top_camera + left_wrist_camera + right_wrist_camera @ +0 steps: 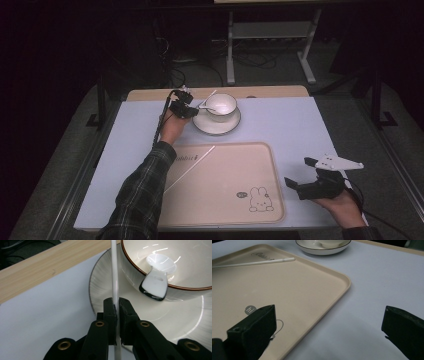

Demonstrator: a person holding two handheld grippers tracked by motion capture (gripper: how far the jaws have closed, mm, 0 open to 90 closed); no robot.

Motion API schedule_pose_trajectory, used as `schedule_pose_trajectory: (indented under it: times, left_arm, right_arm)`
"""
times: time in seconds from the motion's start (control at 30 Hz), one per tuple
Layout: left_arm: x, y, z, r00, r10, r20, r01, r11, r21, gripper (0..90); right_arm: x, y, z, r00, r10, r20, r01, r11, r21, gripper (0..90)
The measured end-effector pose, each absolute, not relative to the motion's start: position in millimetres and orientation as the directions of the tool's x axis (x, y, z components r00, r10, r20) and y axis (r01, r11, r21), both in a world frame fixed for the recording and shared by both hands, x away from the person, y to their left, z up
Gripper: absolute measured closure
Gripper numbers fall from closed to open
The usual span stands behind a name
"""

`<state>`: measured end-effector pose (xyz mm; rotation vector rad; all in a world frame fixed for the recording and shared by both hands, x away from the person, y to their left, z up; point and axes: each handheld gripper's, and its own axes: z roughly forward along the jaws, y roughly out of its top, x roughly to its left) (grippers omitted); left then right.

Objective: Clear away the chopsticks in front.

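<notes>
The left hand-held gripper (117,305) is clenched on a thin white plastic chopstick (114,272), the stick pinched between its two black pads and running upright through them in the left gripper view. This hand-held gripper sits near the far edge of the worktop (300,125), just beside the left rim of a round white ceramic saucer with a dark rim line (217,129). A white ceramic cup with a brown rim (221,106) stands on that saucer. A white ceramic spoon (156,285) rests in the cup, its handle lying over the cup's rim. The chopstick's free end points across the saucer rim toward the far edge of the worktop, where a strip of pale wood (45,267) shows. A second thin white plastic chopstick (190,169) lies flat on a beige rectangular plastic tray with a rabbit drawing (225,205), toward the tray's far left corner. The tray occupies the near middle of the worktop. The right hand-held gripper (299,173) is released, its jaws standing wide apart with nothing between them, held beyond the tray's right edge near the near right corner of the worktop.
</notes>
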<state>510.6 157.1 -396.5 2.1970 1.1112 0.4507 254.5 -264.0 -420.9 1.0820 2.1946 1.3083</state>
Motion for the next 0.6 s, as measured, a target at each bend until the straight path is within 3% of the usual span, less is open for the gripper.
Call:
schedule_pose_trajectory:
  times: [0.6]
  left_arm:
    - [435,227,-380,0.556,0.831,-0.024,0.634,-0.405,0.659,84.9]
  right_arm:
    - [254,-263,-421,-0.636,0.768,0.067,0.430,0.281,0.858,0.0]
